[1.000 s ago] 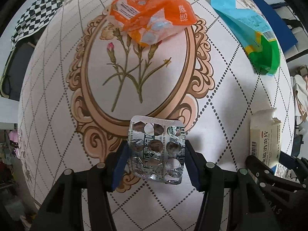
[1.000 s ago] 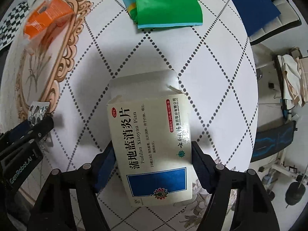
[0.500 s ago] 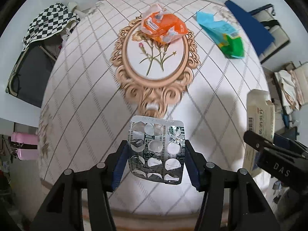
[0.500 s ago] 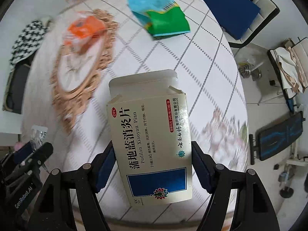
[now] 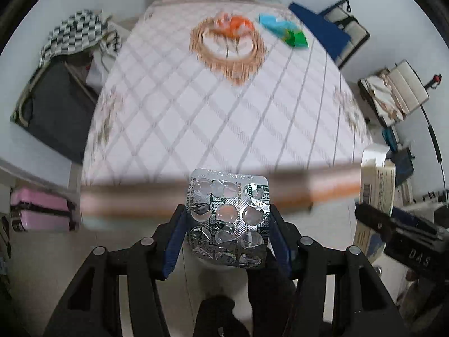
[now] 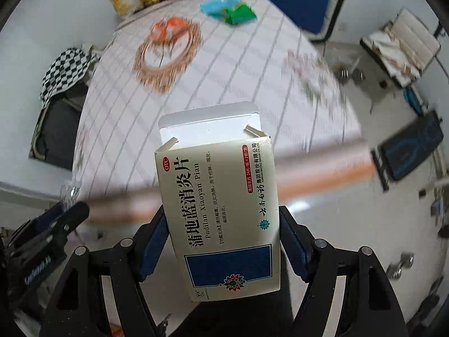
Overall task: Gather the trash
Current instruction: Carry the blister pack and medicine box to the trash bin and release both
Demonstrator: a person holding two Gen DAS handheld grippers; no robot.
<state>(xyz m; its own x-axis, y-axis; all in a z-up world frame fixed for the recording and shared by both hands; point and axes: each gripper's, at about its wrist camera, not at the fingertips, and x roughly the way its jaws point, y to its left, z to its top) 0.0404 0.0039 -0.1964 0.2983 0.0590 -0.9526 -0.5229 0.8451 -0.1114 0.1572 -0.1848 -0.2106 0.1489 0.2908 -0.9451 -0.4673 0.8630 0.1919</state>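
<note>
L gripper [image 5: 227, 224] is clamping one crinkly foil blister sheet [image 5: 228, 219], pockets mostly popped; R gripper [image 6: 223, 224] is squeezing one flat cardboard medicine box [image 6: 221, 207], flap open. Both are hanging above table [image 5: 196, 112] edge, w/ two crumpled wrappers, orange [image 5: 234, 24] & green-blue [image 5: 283, 29], lying at far end.

Orange wrapper [image 5: 234, 25] on table [image 5: 196, 118], far end; green packet [image 5: 283, 32] right of it.

We hold the left gripper [image 5: 227, 221] with fingers [image 5: 175, 241] clamped on the blister pack [image 5: 227, 219]; the right gripper [image 6: 223, 238] clamps the medicine box [image 6: 221, 210], both raised off the surface [image 5: 224, 118].
</note>
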